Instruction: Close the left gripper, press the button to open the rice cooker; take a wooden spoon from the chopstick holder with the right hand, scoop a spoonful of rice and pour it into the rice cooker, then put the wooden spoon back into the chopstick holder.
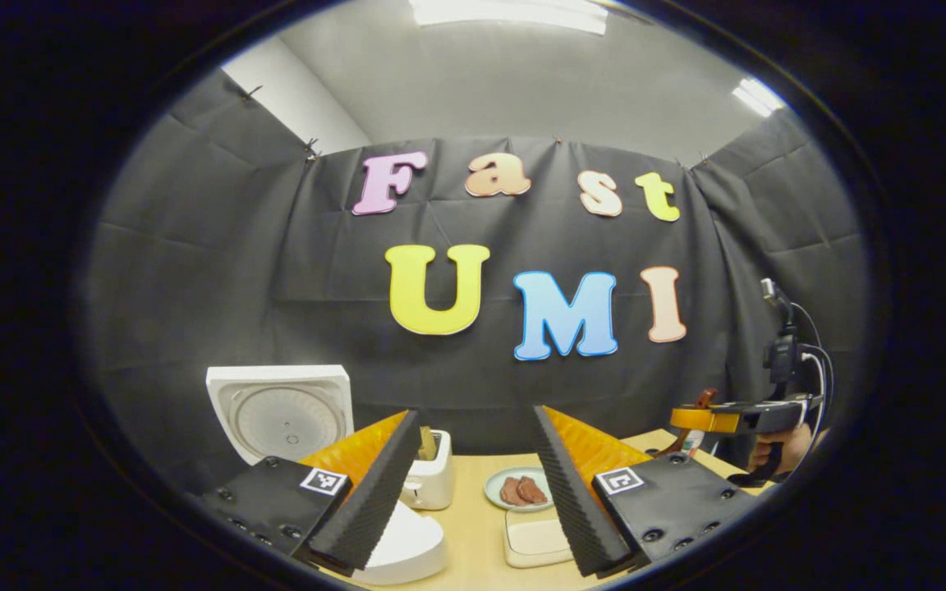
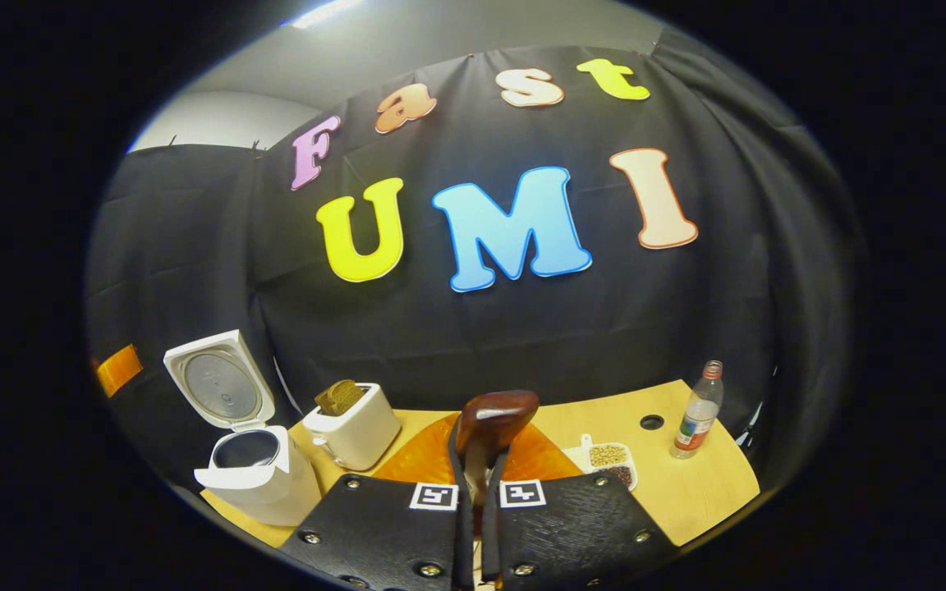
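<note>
Because the rice cooker is already standing with its lid swung up, the left gripper is idling with its fingers spread wide and nothing between them, hanging just above the cooker's white body, which is showing under its left finger. The right gripper is clamping its fingers tight on the handle of the wooden spoon, whose dark bowl is rising straight ahead of the fingertips; gripping it low is probably giving the person reach for scooping. From this gripper the open pot is sitting ahead and to the left, the toaster just right of it, and a small divided dish of grains ahead to the right, likely the place to scoop from, with a bottle farther right. In the left gripper view the right gripper is hovering off to the right in a hand, a plate of reddish slices lying between the left gripper's fingers. The spoon's handle is vanishing between the fingers, I cannot tell whether the spoon bowl is carrying rice, and the chopstick holder is not identifiable.
</note>
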The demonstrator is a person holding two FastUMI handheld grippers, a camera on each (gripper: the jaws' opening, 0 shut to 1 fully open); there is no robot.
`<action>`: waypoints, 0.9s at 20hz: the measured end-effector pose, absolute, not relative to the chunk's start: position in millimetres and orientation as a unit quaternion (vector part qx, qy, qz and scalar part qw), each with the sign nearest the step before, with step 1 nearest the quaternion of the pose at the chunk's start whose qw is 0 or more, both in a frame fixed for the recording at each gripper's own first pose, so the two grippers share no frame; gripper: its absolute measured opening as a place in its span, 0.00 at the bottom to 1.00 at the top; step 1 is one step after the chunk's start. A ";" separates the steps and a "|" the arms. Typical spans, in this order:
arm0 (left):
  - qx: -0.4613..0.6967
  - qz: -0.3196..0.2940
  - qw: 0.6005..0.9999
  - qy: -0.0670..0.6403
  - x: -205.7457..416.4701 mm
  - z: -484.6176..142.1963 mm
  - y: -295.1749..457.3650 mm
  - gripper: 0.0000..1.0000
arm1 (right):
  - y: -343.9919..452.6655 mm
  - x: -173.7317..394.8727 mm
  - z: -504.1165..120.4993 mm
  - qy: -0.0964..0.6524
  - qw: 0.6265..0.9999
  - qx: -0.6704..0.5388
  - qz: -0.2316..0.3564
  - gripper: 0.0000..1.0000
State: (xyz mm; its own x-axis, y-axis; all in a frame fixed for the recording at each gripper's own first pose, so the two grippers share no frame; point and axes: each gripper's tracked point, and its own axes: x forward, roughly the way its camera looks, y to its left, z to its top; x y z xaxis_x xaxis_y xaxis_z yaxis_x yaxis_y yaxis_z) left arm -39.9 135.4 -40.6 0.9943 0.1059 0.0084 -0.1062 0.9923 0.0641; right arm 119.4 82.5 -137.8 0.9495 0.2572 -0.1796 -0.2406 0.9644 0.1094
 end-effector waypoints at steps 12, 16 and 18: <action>0.044 0.085 0.995 0.010 -61.4 -51.6 185.1 0.92 | 140.1 159.7 -250.8 0.170 0.974 -0.026 0.148 0.05; 0.047 0.087 0.995 0.023 -67.5 -60.9 192.5 0.96 | 151.3 169.1 -286.4 0.184 0.970 -0.055 0.150 0.04; 0.053 0.091 0.994 0.031 -71.0 -65.4 199.7 0.96 | 162.1 168.2 -297.2 0.188 0.968 -0.055 0.155 0.04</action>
State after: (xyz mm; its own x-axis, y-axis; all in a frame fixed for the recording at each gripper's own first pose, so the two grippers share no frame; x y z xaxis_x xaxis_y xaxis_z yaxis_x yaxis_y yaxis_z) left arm -71.0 199.7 -65.4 0.9815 0.1844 -0.0520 -0.1778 0.9777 0.1119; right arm 168.2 162.1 -297.2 0.8814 0.2803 -0.3801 -0.3212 0.9458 -0.0474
